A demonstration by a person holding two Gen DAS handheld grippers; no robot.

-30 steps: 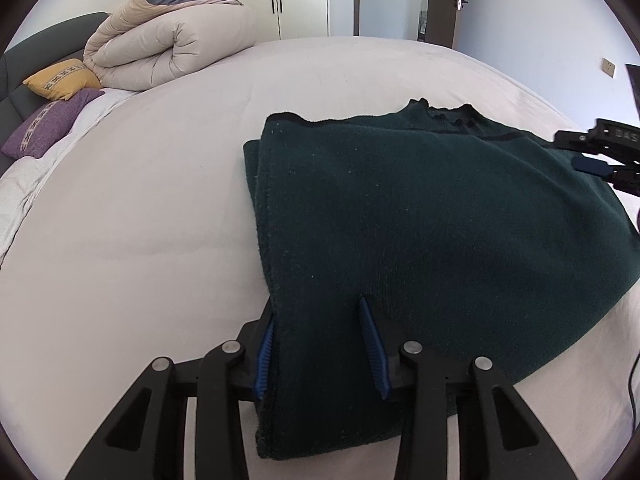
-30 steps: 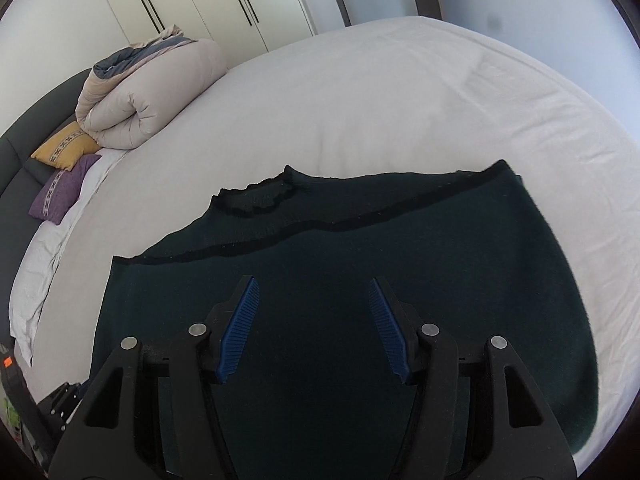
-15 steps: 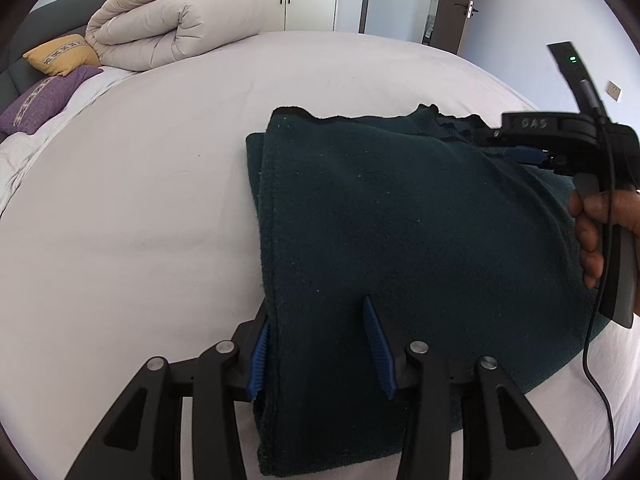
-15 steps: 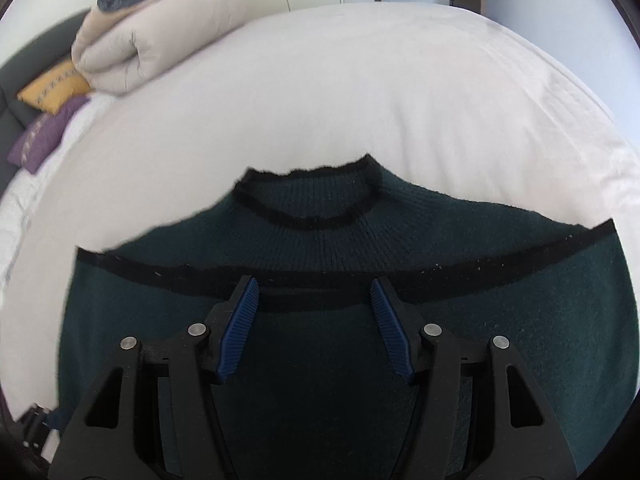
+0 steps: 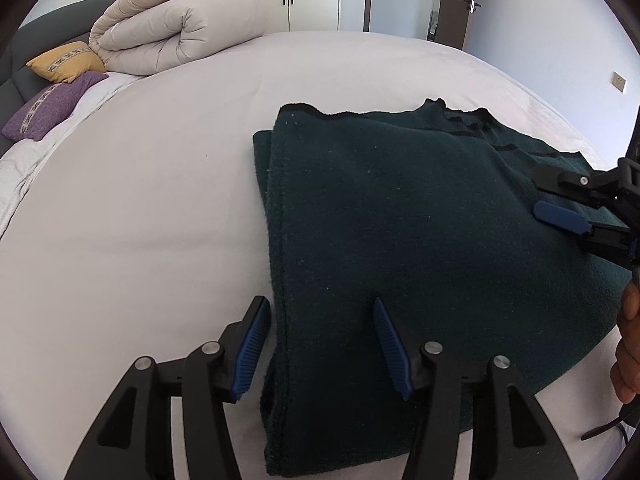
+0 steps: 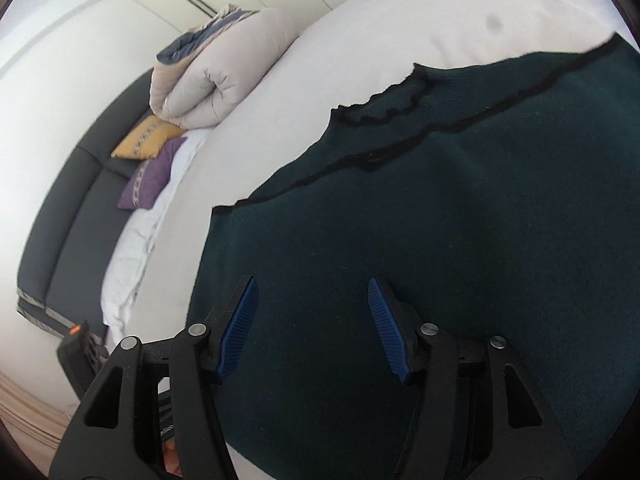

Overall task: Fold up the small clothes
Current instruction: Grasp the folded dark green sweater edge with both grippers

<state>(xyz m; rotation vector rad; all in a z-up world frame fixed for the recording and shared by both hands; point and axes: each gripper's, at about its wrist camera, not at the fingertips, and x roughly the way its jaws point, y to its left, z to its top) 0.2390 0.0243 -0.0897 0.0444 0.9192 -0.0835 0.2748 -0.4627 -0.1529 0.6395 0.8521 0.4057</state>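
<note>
A dark green knitted sweater (image 5: 400, 232) with black trim lies folded on the white bed; it also fills the right wrist view (image 6: 460, 220), collar at the top. My left gripper (image 5: 320, 344) is open and straddles the sweater's near left folded edge, holding nothing. My right gripper (image 6: 312, 328) is open just above the sweater's body. It also shows at the right edge of the left wrist view (image 5: 560, 196), over the sweater's right side.
A rolled beige duvet (image 5: 180, 36) lies at the head of the bed, with a yellow cushion (image 5: 64, 60) and a purple cushion (image 5: 52, 104) beside it. A dark headboard (image 6: 68, 220) runs along the left. White sheet (image 5: 140, 220) spreads left of the sweater.
My right gripper has swung back from the collar toward the sweater's right side and tilted. My left gripper has stayed open over the near left edge.
</note>
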